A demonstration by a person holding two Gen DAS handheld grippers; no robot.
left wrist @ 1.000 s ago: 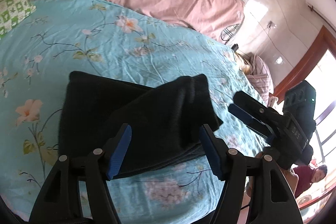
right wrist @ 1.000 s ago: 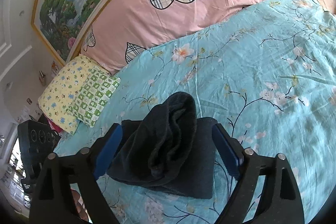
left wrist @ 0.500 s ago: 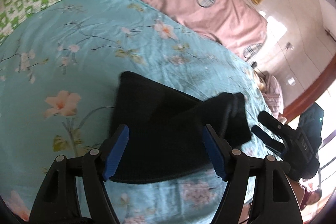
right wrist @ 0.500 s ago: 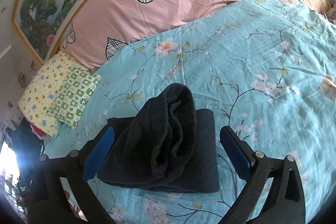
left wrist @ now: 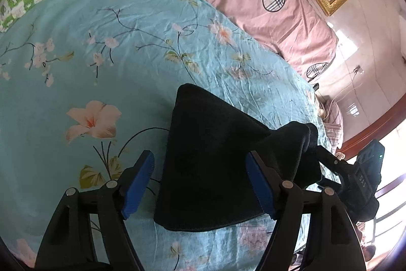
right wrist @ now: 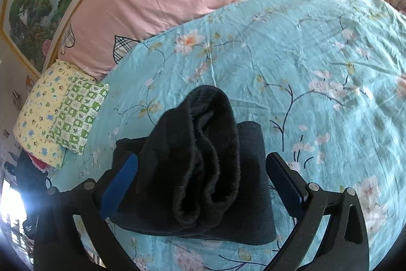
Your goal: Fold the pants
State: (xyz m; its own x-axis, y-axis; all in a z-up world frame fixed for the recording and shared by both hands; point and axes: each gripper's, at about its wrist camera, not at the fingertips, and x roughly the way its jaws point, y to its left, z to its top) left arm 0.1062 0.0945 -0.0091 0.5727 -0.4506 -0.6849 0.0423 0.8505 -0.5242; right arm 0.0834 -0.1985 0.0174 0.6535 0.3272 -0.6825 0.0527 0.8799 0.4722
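We are judging the black pants point(right wrist: 203, 169), lying part-folded on the floral sheet point(left wrist: 101, 55), as soft and floppy, best gripped at the bunched upper layer, with both grippers point(left wrist: 200, 184) point(right wrist: 203, 187) gaping wide, holding nothing.

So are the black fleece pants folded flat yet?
Not flat: black fleece pants are folded, but a rumpled top layer bulges above the flat lower layer.

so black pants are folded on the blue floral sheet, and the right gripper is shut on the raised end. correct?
Not quite. The right gripper is open, not shut on the raised end: in the right wrist view its fingers stand wide on either side of the bunched end, not pinching it. The rest holds: the black pants lie folded on the blue floral sheet.
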